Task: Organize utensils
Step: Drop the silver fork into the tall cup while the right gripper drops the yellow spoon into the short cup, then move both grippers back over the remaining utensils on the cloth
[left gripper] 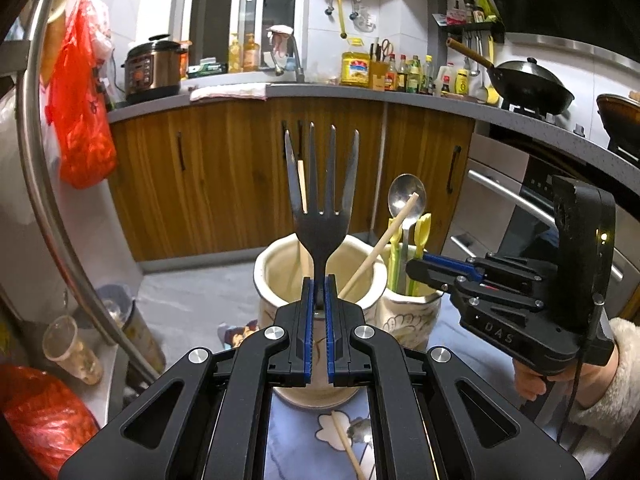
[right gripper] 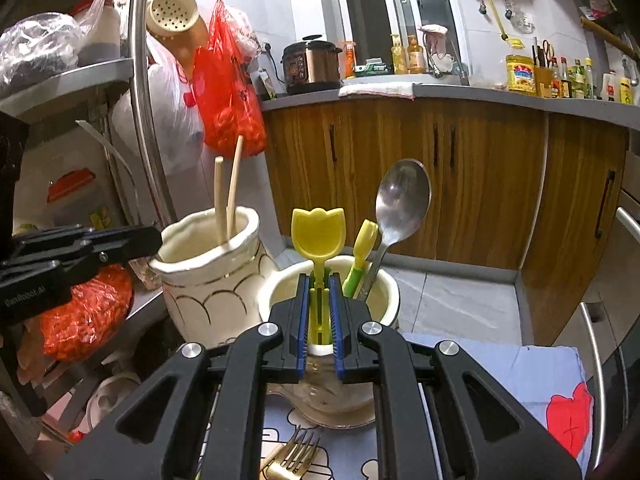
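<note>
The left gripper is pinching a stiff, slick metal fork by its thin neck over the left jar, while the right gripper is clamping a light yellow plastic scoop by its handle in the right jar.

Home kitchen: wood cabinets under a grey counter, wok on the far right, cooker far left, sauce bottles between.
</note>
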Tool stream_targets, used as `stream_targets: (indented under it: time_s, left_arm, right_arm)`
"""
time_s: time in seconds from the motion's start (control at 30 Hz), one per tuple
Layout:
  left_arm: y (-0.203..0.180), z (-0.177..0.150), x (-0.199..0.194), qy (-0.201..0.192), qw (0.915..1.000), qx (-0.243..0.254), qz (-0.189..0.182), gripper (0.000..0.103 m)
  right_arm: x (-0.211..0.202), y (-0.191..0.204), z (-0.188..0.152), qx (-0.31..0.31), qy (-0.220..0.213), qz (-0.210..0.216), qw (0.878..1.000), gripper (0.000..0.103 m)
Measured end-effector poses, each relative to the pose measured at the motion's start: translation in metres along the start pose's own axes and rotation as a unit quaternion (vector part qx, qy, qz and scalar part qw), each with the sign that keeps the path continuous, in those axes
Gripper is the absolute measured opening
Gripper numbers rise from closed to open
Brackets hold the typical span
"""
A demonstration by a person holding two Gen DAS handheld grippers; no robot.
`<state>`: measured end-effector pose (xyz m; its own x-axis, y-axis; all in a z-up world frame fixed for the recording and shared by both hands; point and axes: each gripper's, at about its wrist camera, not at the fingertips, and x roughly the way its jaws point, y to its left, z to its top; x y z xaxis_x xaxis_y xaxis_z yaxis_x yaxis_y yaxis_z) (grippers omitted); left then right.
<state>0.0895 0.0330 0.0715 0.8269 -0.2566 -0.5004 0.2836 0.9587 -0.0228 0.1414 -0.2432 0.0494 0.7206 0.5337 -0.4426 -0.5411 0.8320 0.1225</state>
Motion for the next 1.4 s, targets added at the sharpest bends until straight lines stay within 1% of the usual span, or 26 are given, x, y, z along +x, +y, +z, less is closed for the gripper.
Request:
stream_targets:
  time_s: [0.23,0.47,0.9,0.97,1.0,1.03,1.07,1.13,1.17,1.2,1.23,1.27,1.33,1.37,1.4]
  left_arm:
    - [-0.001,-0.001,-0.001,0.0,1.0,0.002,0.002,0.006]
    - [-0.005,0.0,-0.002,0.008,0.9996,0.021,0.014,0.006]
    - [-0.004,0.0,-0.003,0.01,0.9997,0.018,0.014,0.006]
    - [-0.004,0.0,-0.003,0.009,0.9998,0.015,0.013,0.015]
    - [-0.003,0.0,-0.004,0.005,0.9998,0.013,0.013,0.017]
    - [-0.004,0.001,-0.005,0.004,0.9999,0.012,0.012,0.02]
    - [-0.005,0.002,-0.005,0.002,0.9999,0.011,0.01,0.02]
    - [-0.006,0.003,-0.006,0.0,0.9998,0.012,0.014,0.021]
    - [-0.006,0.003,-0.007,0.0,0.9998,0.011,0.017,0.024]
    - [-0.007,0.004,-0.007,0.0,0.9997,0.01,0.02,0.028]
    - [-0.007,0.006,-0.009,-0.001,0.9996,0.008,0.027,0.04]
    - [-0.008,0.008,-0.011,-0.004,0.9994,0.006,0.033,0.053]
    - [-0.01,0.011,-0.019,-0.011,0.9992,0.005,0.039,0.062]
    - [-0.011,0.013,-0.023,-0.013,0.999,0.005,0.043,0.065]
    - [-0.013,0.014,-0.026,-0.015,0.9987,0.005,0.048,0.071]
  right_arm:
    - [0.004,0.0,-0.002,0.0,0.01,-0.006,1.0,0.01]
    - [0.005,-0.002,-0.003,0.0,0.013,-0.007,1.0,0.01]
    - [0.006,-0.001,-0.002,-0.005,0.01,-0.01,1.0,0.01]
    - [0.006,-0.001,-0.002,-0.004,0.011,-0.009,1.0,0.012]
    - [0.006,-0.001,-0.002,-0.004,0.011,-0.008,1.0,0.016]
    - [0.005,-0.001,-0.002,-0.002,0.01,-0.007,1.0,0.024]
    - [0.005,-0.001,-0.002,-0.001,0.009,-0.006,1.0,0.027]
    - [0.004,-0.001,0.0,0.0,0.008,-0.009,1.0,0.036]
    - [0.002,-0.002,0.001,0.002,0.006,-0.011,1.0,0.039]
    - [0.0,-0.002,0.002,0.003,0.004,-0.013,1.0,0.045]
    - [-0.003,-0.002,0.005,0.007,0.002,-0.016,1.0,0.05]
    - [-0.008,-0.003,0.007,0.013,-0.001,-0.018,1.0,0.052]
    - [-0.016,-0.004,0.011,0.025,-0.003,-0.018,1.0,0.064]
    - [-0.022,-0.005,0.013,0.031,-0.002,-0.018,0.999,0.069]
    - [-0.027,-0.005,0.014,0.035,-0.001,-0.018,0.999,0.079]
